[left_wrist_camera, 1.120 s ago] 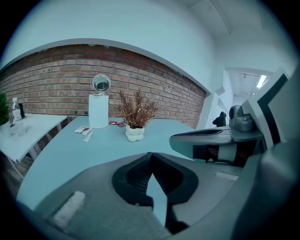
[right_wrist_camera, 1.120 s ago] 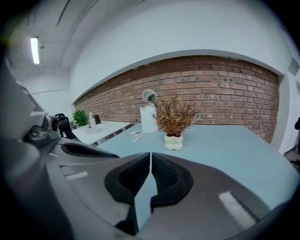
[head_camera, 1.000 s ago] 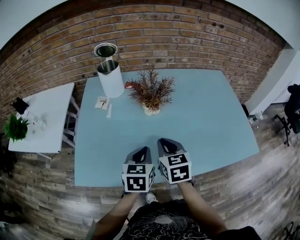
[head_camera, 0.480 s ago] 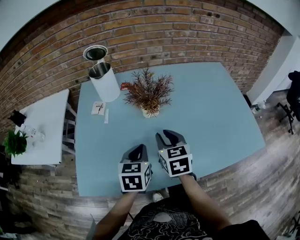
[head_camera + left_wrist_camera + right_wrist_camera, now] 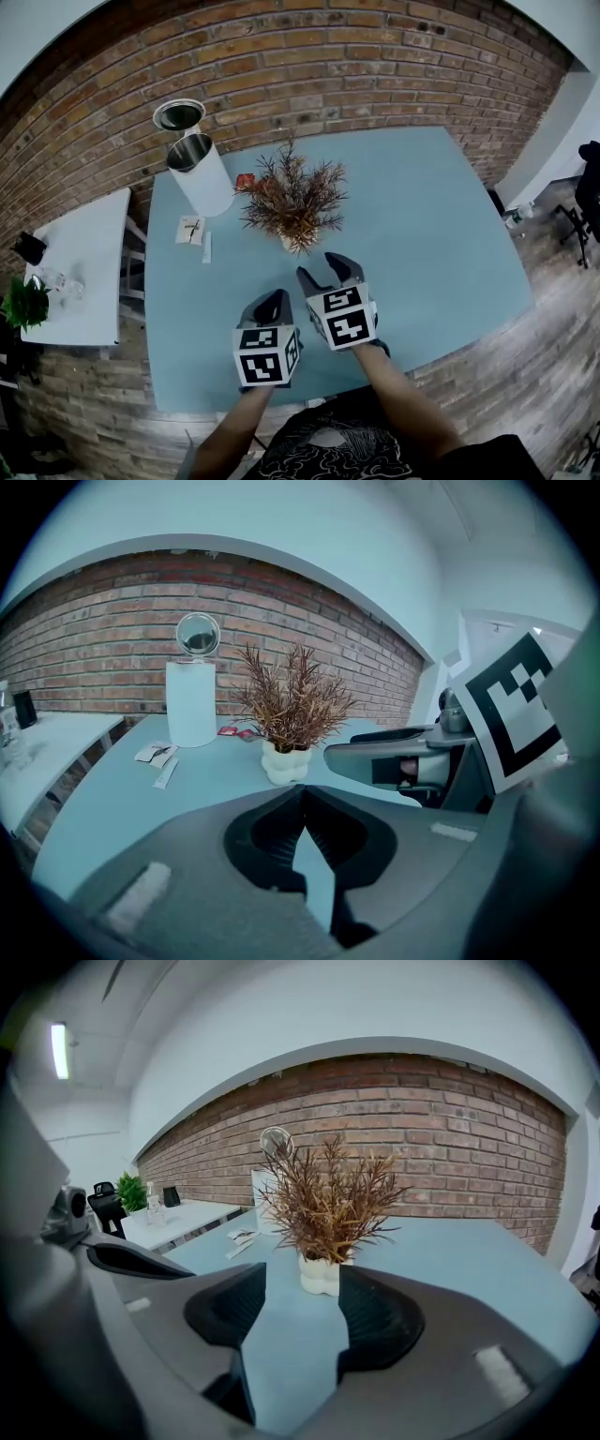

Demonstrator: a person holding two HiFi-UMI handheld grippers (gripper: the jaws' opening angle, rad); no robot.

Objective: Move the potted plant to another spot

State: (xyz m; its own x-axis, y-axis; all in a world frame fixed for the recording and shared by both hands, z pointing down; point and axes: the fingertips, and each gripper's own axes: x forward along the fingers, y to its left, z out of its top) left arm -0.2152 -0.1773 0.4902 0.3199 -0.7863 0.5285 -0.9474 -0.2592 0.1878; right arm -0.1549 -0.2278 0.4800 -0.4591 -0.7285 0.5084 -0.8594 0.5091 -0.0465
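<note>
Brick wall behind blue tabletop (image 5: 422, 216). Potted plant (image 5: 292, 202): prob. light, top-heavy, sprigs brittle; grip white pot (image 5: 320, 1275), not foliage. R tongs (image 5: 321, 268) just opening, empty, pot just beyond; L tongs (image 5: 272, 300) closed, empty.

in the head view the dry reddish-brown potted plant (image 5: 292, 199) hides nearly all of its bumpy white pot (image 5: 289, 242) and part of a small red item (image 5: 246, 181) behind it. the flat white slips (image 5: 191, 230) beside the tall white cylindrical bin (image 5: 204, 178) are too small to tell.

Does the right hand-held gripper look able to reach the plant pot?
Probably yes: the right hand-held gripper has just been opening, nothing between its jaws, and faces the white pot across bare table.
</note>
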